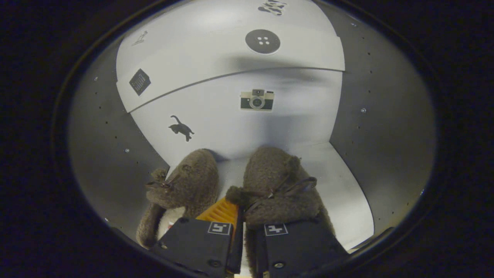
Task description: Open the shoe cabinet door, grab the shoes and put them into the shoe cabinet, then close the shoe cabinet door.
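Observation:
Two brown fuzzy shoes sit side by side on the white floor (341, 193) of the shoe cabinet, toes toward its back panel (227, 127). The left shoe (191, 183) lies just ahead of my left finger, and the right shoe (276, 181) just ahead of my right finger. My gripper (242, 231) is nearly shut, its fingers pinching the inner edges of the shoes between them. A ribbed pad shows beside the left finger. The heels are hidden behind the fingers.
Grey side walls stand close on the left (104, 154) and right (386, 135) of the compartment. The back panel carries camera, cat and button stickers. A second white panel (216, 58) lies above it, beyond a dark seam.

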Demonstrator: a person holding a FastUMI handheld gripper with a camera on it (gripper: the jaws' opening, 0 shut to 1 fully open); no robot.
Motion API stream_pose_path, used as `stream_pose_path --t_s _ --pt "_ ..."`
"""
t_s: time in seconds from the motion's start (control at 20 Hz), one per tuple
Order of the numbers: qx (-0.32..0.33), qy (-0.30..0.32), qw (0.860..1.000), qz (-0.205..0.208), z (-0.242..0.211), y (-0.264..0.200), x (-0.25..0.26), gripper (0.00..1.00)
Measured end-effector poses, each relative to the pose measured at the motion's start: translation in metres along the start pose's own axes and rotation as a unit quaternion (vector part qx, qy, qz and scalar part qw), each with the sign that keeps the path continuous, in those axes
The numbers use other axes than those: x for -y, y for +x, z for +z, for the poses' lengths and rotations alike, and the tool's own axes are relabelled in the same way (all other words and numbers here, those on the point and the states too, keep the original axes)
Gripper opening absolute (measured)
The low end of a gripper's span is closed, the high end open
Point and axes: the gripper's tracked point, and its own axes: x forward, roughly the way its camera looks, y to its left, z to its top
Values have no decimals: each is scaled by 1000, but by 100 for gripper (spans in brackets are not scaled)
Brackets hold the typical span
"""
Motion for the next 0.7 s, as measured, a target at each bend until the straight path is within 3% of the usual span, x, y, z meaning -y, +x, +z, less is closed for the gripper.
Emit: stream_pose_path --t_s 0.05,0.35,0.55,0.7 --pt "7 -1 1000 3 0 -6 -3 23" --pt "85 -35 996 4 -1 -55 -10 69" --pt "134 -63 989 12 -15 -113 -13 77" --pt "184 -64 980 51 -26 -186 -26 77"
